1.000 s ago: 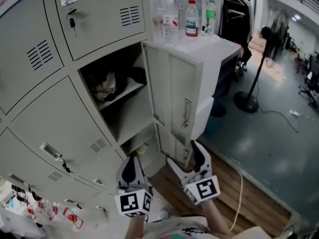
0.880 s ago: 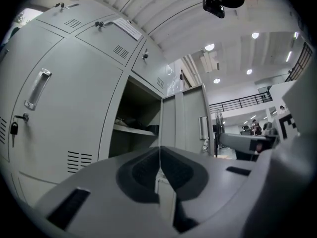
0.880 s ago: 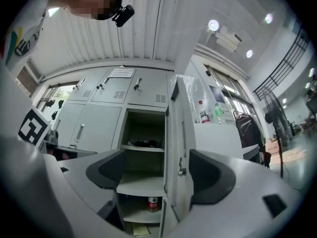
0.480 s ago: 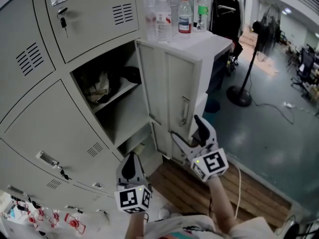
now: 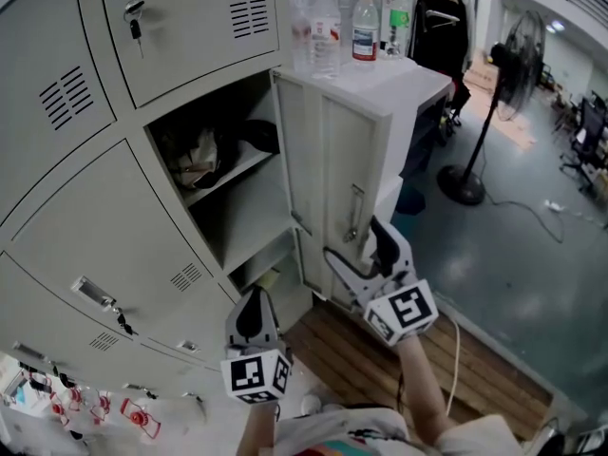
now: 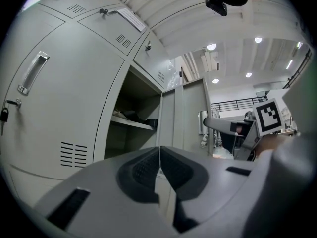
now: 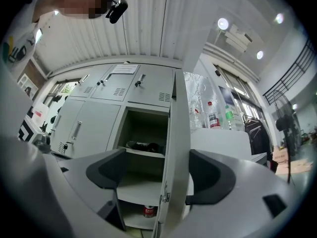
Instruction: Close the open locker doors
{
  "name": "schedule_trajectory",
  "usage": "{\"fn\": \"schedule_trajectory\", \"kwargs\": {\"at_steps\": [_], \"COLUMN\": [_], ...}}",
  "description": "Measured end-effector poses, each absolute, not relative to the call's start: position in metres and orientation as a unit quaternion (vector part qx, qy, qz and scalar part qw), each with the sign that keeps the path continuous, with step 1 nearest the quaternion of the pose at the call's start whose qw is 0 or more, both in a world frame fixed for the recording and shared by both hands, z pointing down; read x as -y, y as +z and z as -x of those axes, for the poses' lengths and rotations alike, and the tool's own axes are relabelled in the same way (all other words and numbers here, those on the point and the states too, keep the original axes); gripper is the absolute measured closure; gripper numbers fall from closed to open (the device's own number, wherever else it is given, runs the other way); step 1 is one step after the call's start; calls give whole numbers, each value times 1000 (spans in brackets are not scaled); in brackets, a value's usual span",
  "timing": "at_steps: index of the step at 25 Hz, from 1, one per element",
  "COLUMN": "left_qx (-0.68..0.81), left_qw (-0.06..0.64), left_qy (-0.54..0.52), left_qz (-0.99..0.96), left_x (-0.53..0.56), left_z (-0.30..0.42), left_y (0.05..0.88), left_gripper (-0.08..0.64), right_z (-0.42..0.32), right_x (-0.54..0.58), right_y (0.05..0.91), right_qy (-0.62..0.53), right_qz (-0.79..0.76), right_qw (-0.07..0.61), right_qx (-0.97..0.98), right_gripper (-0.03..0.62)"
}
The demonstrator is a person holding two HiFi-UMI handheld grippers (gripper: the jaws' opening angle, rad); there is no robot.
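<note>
The open locker door swings out to the right of its compartment, edge-on to me. A shelf inside holds dark bundled things. My right gripper is open just below the door handle. In the right gripper view the door's edge runs up between the two spread jaws of the right gripper without touching either pad. A red can stands on the bottom shelf. My left gripper hangs lower left, shut and empty, facing the locker front.
Closed lockers with handles and keys fill the left. A white cabinet behind the door carries several bottles. A standing fan, a clothes rack and a floor cable are on the right. Wooden boards lie underfoot.
The right gripper has risen and moved up to the door's lower part, near the handle. The left gripper has stayed low and shut. The door has not visibly swung.
</note>
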State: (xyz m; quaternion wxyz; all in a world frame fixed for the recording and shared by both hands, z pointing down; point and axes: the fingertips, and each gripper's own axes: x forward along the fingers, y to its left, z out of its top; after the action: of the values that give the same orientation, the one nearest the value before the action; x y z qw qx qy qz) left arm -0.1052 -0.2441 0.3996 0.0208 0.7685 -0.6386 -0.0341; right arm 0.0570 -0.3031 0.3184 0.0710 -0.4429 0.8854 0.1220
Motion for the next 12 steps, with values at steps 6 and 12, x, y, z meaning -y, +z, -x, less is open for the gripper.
{"fn": "schedule_trajectory", "kwargs": {"at_steps": [6, 12], "left_qx": [653, 667], "left_qw": [21, 27], "left_qy": [-38, -36], "left_qz": [-756, -744], "left_x": [238, 228], "left_z": [118, 131], "left_y": [399, 405], "left_gripper": [554, 554], "right_z": [-36, -14], "right_x": [296, 292], "right_y": [315, 318], "right_qy": [128, 111], "right_qz": [408, 373], "right_qw": [70, 69], "right_qx": [-901, -919], "right_gripper": [227, 227]}}
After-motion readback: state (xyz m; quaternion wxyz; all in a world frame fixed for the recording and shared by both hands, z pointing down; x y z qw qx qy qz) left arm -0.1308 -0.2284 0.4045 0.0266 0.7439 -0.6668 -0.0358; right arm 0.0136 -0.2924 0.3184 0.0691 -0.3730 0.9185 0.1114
